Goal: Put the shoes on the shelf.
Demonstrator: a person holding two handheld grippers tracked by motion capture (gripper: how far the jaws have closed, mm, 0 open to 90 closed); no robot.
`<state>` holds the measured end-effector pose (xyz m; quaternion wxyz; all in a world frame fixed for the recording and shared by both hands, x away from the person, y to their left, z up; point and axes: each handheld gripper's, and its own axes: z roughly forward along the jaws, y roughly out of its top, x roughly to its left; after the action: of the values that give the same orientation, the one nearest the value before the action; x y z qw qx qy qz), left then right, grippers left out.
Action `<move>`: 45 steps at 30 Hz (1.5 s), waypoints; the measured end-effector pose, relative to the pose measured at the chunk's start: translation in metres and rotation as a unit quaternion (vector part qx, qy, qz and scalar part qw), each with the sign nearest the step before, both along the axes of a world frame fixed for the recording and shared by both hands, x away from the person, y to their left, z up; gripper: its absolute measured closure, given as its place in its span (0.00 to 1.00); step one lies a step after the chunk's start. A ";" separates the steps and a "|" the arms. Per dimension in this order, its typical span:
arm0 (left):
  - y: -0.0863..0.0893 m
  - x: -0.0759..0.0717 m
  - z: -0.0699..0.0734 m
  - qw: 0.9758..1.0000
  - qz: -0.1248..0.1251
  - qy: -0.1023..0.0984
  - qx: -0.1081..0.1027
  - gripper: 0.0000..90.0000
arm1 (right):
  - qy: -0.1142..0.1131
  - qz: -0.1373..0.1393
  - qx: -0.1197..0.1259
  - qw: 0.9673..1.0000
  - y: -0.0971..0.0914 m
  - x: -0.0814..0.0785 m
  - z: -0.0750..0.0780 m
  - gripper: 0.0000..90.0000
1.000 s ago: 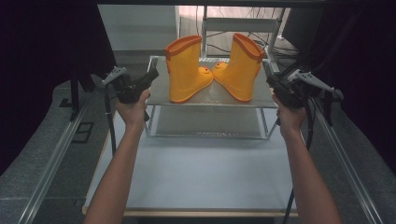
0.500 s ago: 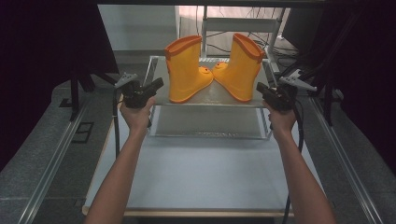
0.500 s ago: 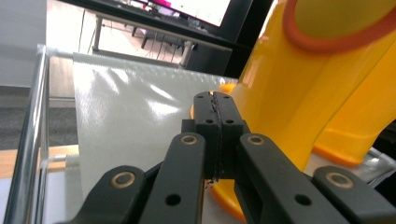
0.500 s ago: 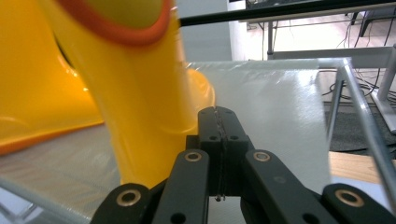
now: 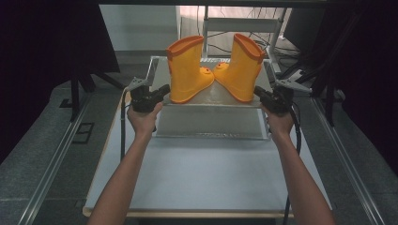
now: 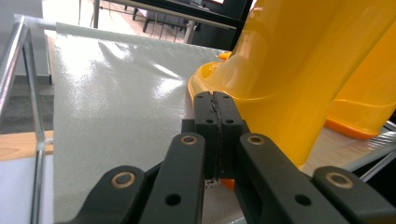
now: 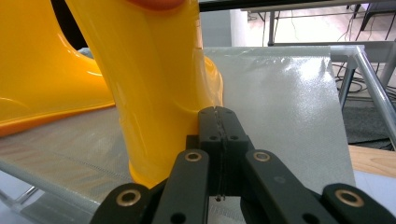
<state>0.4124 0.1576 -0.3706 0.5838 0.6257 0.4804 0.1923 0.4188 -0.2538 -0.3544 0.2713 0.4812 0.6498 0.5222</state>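
between the claws point(image 5: 162, 90), two boots point(image 5: 187, 70), seemingly untouched

A white counter point(image 5: 206, 183) with a wooden front edge carries a metal-framed rack point(image 5: 211, 124) at its 12 o'clock end. On the rack's pale woven shelf point(image 6: 116, 107) stand two yellow boots, the left boot point(image 5: 187, 70) and the right boot point(image 5: 243, 68), upright, toes touching at the shelf's middle.

1. No text, label, brand or number can be read in any of the pictures.
2. On the toe of each yellow boot point(image 5: 187, 70) a small red mark is seen, but no letters can be made out.
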 end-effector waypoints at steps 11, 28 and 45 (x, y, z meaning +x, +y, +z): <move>-0.023 -0.009 -0.001 1.000 -0.013 -0.004 -0.001 1.00 | 0.001 0.026 -0.004 1.000 0.015 -0.004 0.000 1.00; -0.094 -0.008 0.003 0.999 -0.032 -0.002 0.009 1.00 | 0.009 0.084 -0.012 0.996 0.056 -0.006 -0.007 1.00; -0.063 -0.019 0.014 0.998 -0.044 -0.031 -0.026 0.97 | -0.026 0.082 0.009 0.996 0.032 -0.021 0.008 1.00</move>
<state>0.3936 0.0941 -0.3568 0.6221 0.6244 0.4394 0.1732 0.3974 -0.2217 -0.3465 0.2400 0.4146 0.6751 0.5611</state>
